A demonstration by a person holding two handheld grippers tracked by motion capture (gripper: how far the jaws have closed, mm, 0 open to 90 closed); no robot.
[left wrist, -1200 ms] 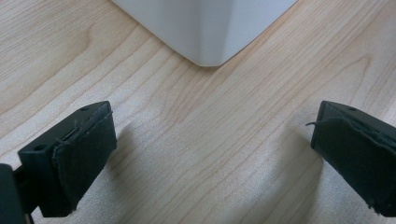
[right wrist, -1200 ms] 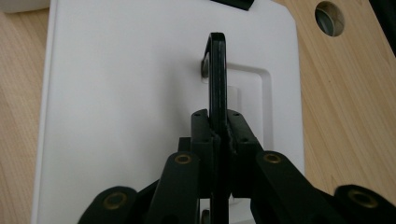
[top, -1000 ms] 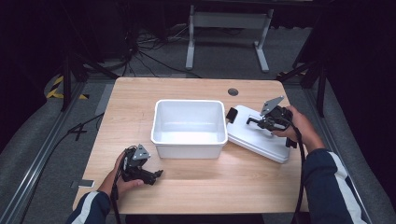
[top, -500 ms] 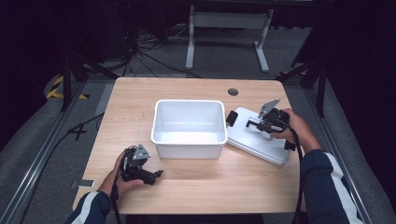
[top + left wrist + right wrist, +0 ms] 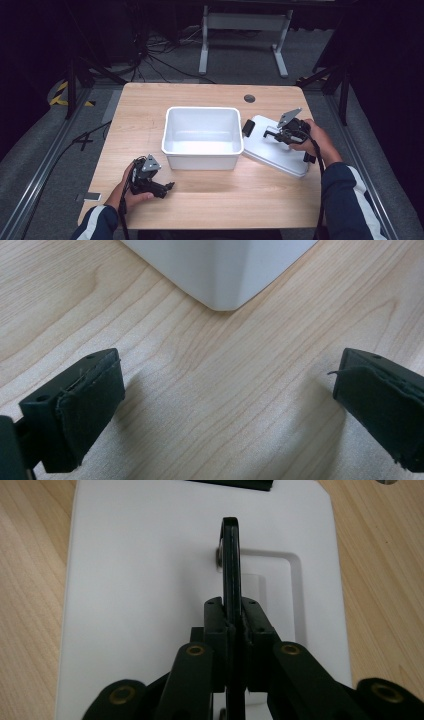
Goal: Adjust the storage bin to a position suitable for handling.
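Rightward, the right tool (image 5: pixel 232 625) pinches the white lid's (image 5: pixel 150 580) black handle (image 5: pixel 230 555); left tool (image 5: pixel 225 405) gapes wide, empty.

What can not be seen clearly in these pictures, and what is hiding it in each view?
- Lid, right gripper view: its near edge is covered by the right hand-held gripper, shut on the black handle.
- White bin, left gripper view: cut off by the top edge, one corner visible.
- Bin inner near wall, high view: hidden behind its own rim.
- Left hand-held gripper, high view: too small to judge; its own view shows the jaws wide apart.
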